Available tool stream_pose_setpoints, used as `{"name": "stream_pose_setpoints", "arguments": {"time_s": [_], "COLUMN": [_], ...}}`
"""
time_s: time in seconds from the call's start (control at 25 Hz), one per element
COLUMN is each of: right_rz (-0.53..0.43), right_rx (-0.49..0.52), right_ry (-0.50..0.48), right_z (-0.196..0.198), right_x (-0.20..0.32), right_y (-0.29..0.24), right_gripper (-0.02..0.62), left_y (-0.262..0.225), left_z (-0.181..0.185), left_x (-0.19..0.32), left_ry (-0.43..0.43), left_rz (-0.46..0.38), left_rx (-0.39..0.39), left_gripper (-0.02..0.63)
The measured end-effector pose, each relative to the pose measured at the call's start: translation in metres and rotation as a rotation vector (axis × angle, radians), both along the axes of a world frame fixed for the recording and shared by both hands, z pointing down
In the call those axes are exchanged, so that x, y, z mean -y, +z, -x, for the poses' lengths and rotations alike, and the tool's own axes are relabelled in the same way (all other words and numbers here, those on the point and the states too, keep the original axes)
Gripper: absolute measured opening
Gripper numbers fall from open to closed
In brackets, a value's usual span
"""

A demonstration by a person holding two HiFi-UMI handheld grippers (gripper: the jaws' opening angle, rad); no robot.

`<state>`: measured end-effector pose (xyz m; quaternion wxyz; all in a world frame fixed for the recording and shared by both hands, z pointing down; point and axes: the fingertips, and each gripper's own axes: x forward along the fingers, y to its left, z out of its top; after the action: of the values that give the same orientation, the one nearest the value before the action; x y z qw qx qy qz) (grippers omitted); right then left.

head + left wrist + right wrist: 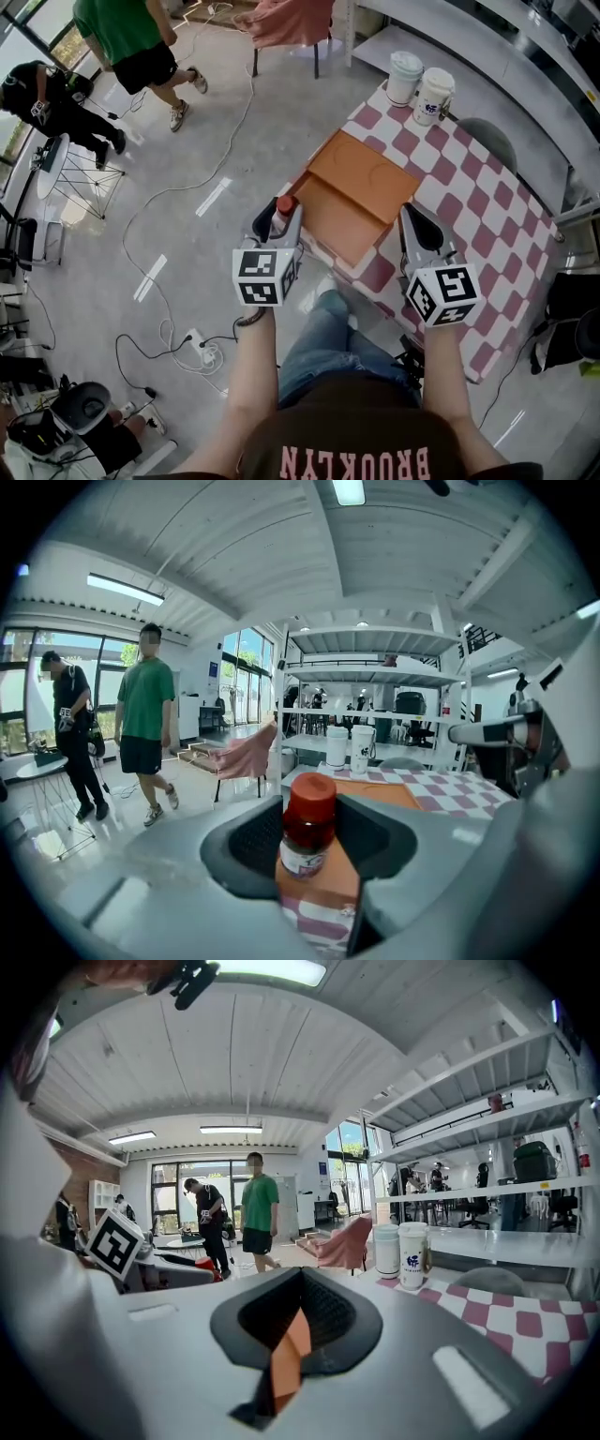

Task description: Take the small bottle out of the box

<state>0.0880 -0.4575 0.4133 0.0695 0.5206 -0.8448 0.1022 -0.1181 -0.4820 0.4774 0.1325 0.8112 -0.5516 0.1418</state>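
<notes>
A small bottle with a red cap and a white label sits upright between the jaws of my left gripper, which is shut on it. It hangs just off the table's left edge, beside the orange box. In the left gripper view the bottle stands in front of the box. My right gripper is at the box's right side. Its jaws are nearly together on a thin orange edge of the box.
The box lies on a table with a pink-and-white checked cloth. Two white lidded cups stand at its far end. A chair draped in pink cloth, floor cables and two people are to the left.
</notes>
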Motion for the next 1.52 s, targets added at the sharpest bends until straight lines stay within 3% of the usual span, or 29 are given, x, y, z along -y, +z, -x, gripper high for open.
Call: {"name": "stream_pose_setpoints", "arguments": {"time_s": [0.6, 1.24, 1.52], "right_rz": [-0.136, -0.214, -0.248], "right_rx": [0.027, 0.022, -0.004], "right_ry": [0.05, 0.083, 0.063], "right_z": [-0.021, -0.009, -0.003], "right_x": [-0.025, -0.027, -0.028], "right_y": [-0.053, -0.097, -0.115], "right_gripper": [0.002, 0.002, 0.002], "left_y": [-0.062, -0.14, -0.159], "left_z": [-0.013, -0.009, -0.008], "left_x": [-0.009, -0.001, -0.001], "left_ry": [0.026, 0.111, 0.11], "left_rz": [-0.132, -0.244, -0.288], "left_rx": [-0.026, -0.062, -0.078], "left_gripper": [0.175, 0.175, 0.17]}}
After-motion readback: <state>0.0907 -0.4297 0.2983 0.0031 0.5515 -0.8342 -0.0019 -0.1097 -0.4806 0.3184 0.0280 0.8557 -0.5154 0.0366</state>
